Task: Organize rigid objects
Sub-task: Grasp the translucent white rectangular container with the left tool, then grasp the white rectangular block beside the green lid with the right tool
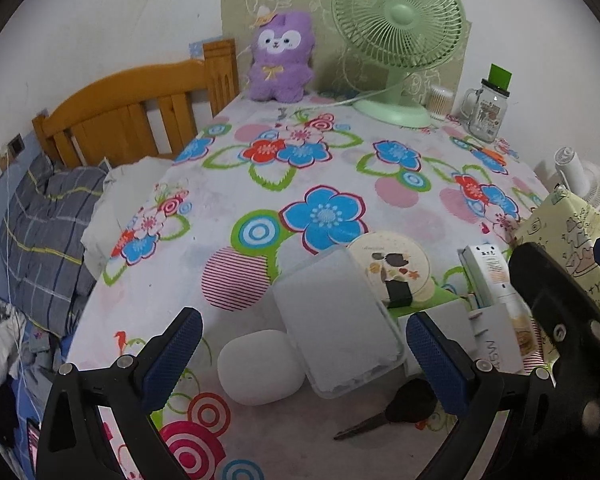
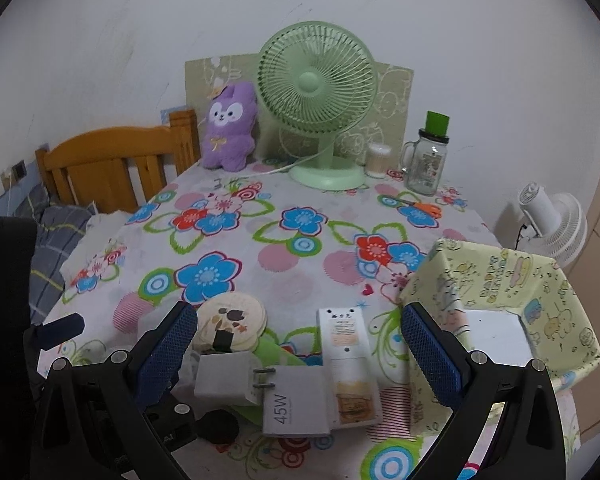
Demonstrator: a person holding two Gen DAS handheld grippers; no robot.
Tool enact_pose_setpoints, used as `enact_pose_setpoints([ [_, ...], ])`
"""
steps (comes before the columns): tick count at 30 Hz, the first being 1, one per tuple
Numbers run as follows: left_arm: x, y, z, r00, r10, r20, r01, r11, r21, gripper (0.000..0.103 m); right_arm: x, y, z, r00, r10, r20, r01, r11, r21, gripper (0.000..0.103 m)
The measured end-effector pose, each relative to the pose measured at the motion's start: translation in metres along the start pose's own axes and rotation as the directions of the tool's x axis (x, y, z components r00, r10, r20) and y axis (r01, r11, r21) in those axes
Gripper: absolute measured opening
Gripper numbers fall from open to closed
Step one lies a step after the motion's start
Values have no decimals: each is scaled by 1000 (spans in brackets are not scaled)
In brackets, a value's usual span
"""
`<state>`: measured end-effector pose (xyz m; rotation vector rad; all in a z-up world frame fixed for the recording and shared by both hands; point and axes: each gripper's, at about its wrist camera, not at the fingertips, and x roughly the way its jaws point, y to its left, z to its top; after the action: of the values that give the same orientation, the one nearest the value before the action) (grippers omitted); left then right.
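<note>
Left wrist view: left gripper (image 1: pixel 304 356) hangs over the near edge of the table (image 1: pixel 340 168), jaws wide apart, holding nothing. Between its fingers lie a clear plastic box (image 1: pixel 336 320) and a white rounded case (image 1: pixel 260 368), touching each other. Dark key (image 1: pixel 396 408) lies just beside the box toward the near edge. Round tin (image 1: pixel 392 264) with a small black block on it sits just behind the box.

Right wrist view: right gripper (image 2: pixel 300 356) also spread open, empty, over the near edge. Between its fingers: white 45W charger (image 2: pixel 296 408) with prongs up, resting against a grey adapter block (image 2: pixel 224 380), and a long white carton (image 2: pixel 352 364) touching the charger's right side. Yellow paper-covered bin (image 2: pixel 540 292) stands at the near right corner, open top, just beside the right finger.

Far edge: green fan (image 2: pixel 320 100), purple plush (image 2: pixel 230 128), glass mug jar (image 2: pixel 424 164), cotton swab tub (image 2: pixel 378 160). Wooden bed frame (image 2: pixel 112 160) left of the table.
</note>
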<state>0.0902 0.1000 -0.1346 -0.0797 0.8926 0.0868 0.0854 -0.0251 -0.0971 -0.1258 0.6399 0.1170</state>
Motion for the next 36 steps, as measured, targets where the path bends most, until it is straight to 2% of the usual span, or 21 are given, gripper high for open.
enact_pose_setpoints([
  [9, 20, -5, -2, 998, -25, -51, 24, 1000, -12, 103, 22, 0, -6, 997, 23, -67, -22, 999, 24, 103],
  [15, 23, -6, -1, 1000, -19, -24, 18, 999, -33, 102, 33, -5, -8, 994, 44, -96, -38, 997, 62, 103],
  [17, 24, -4, -1, 999, -43, -18, 42, 998, -48, 96, 37, -8, -9, 991, 63, -117, -53, 995, 87, 103],
  [20, 27, -2, -1, 996, -82, -34, 80, 995, -58, 74, 42, -10, -10, 987, 78, -138, -63, 991, 116, 103],
  [21, 30, -3, -2, 994, -101, -49, 98, 994, -48, 72, 44, -9, -10, 987, 71, -147, -55, 992, 110, 103],
  [26, 26, -9, -5, 994, -95, -48, 96, 995, 11, 67, 48, -2, -13, 984, 64, -169, -51, 995, 80, 103],
  [32, 21, -10, -13, 995, -84, -51, 87, 994, 68, 66, 52, 9, -18, 978, 51, -202, -47, 999, 25, 103],
  [36, 20, -13, -18, 997, -67, -45, 72, 992, 102, 66, 59, 18, -23, 969, 43, -242, -44, 999, -1, 96],
])
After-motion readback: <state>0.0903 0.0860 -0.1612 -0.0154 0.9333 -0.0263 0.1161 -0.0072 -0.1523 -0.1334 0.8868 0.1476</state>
